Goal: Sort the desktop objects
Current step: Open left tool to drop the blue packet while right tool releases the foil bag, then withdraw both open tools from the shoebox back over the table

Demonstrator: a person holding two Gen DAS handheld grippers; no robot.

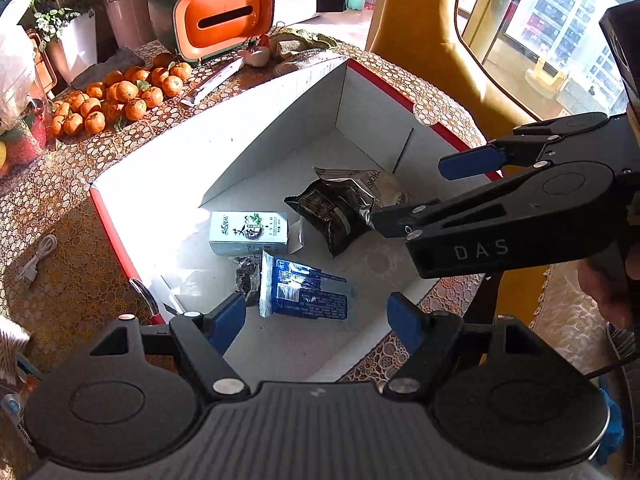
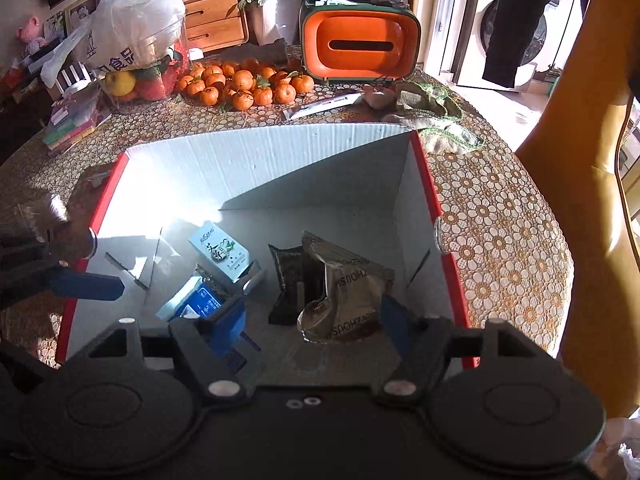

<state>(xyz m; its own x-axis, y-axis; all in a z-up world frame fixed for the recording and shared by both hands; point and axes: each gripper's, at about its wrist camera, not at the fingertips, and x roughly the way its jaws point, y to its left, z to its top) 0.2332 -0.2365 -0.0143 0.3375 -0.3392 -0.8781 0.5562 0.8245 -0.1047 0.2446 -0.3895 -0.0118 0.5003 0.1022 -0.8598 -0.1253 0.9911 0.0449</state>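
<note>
White-walled, red-edged cardboard box (image 1: 280, 128) on the lace-patterned table (image 1: 60, 208), seen from the left wrist. Inside, four items on the floor: one pale carton with green print (image 1: 248, 233), one blue packet (image 1: 304, 292), one dark snack bag (image 1: 330, 212), one silvery pouch (image 1: 378, 186) half hidden behind the dark bag. Under the blue packet, a dark crumpled scrap, too shadowed to identify. Left gripper (image 1: 320, 316) spread wide above the blue packet, nothing between the blue pads. Right gripper (image 1: 408, 194) entering from the right, jaws apart, empty; lower finger overlapping the dark bag's edge in the picture, contact not clear. Behind the box: a heap of mandarins (image 1: 120, 100), too tightly piled to count, one orange tissue holder (image 1: 218, 16), one white cable (image 1: 38, 258) at left.

From the right wrist, same four items inside the box (image 2: 280, 160): carton (image 2: 222, 254), blue packet (image 2: 192, 304) partly covered by a finger, dark bag (image 2: 292, 280), silvery pouch (image 2: 344, 292) lying over it. Right gripper (image 2: 316, 320) wide apart, holding nothing. Left gripper (image 2: 86, 286) cut off at the left edge, only one blue pad showing. Farther back: mandarins (image 2: 244, 82), tissue holder (image 2: 360, 38), one white plastic bag (image 2: 132, 28).
</note>
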